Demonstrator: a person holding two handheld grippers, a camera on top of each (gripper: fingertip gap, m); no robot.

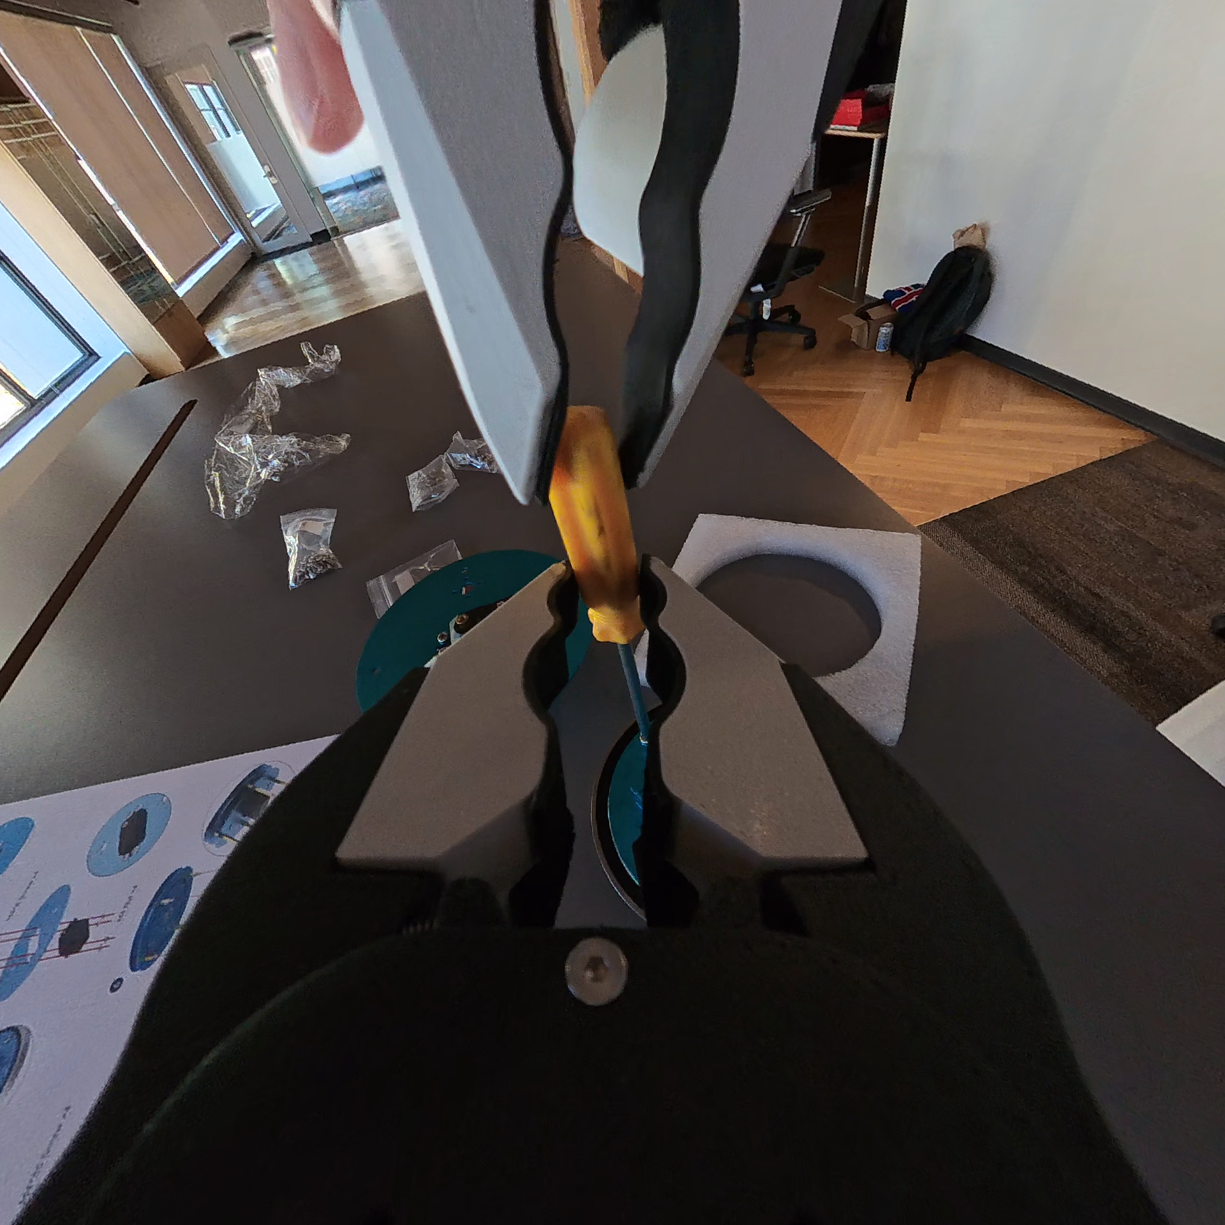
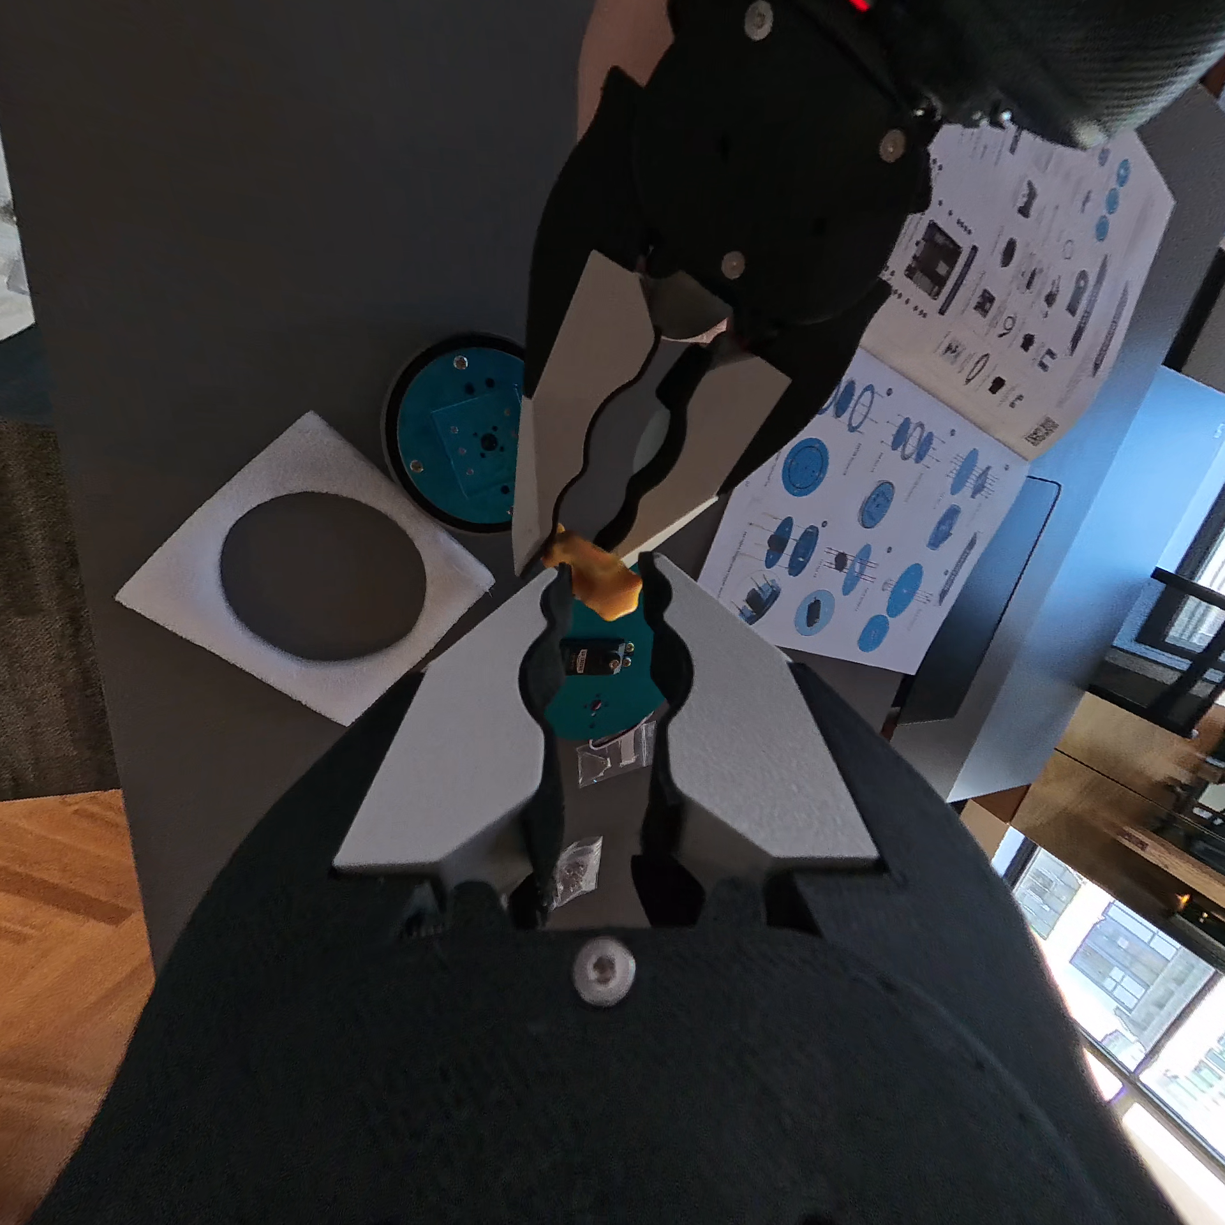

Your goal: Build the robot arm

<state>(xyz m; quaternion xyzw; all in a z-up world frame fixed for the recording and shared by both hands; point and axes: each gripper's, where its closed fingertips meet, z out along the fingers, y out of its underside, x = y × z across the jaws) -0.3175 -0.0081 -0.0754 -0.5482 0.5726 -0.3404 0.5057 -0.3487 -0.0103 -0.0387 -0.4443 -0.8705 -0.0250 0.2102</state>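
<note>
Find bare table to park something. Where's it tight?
Free: dark table beyond the teal disc and foam square; also the strip between plastic bags and instruction sheet. Crowded: middle, where left gripper and right gripper hold the screwdriver.

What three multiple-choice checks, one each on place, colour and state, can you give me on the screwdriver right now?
1. Where does the tip of the amber plastic-handled screwdriver sit?
A) on the white foam square
B) on the dark-rimmed teal round plate
C) on the printed instruction sheet

2. What colour is its thin shaft?
A) blue
B) red
C) white

3. How do the left tool and the right tool stand?
A) both open, clear of the handle
B) only the left one shut on the handle
C) both shut on the handle

Key:
1 B, the left wrist view shows the tip meeting the plate's edge.
2 A, the shaft below the handle is blue.
3 C, each view shows both pairs of fingers pressed on the handle.
</note>
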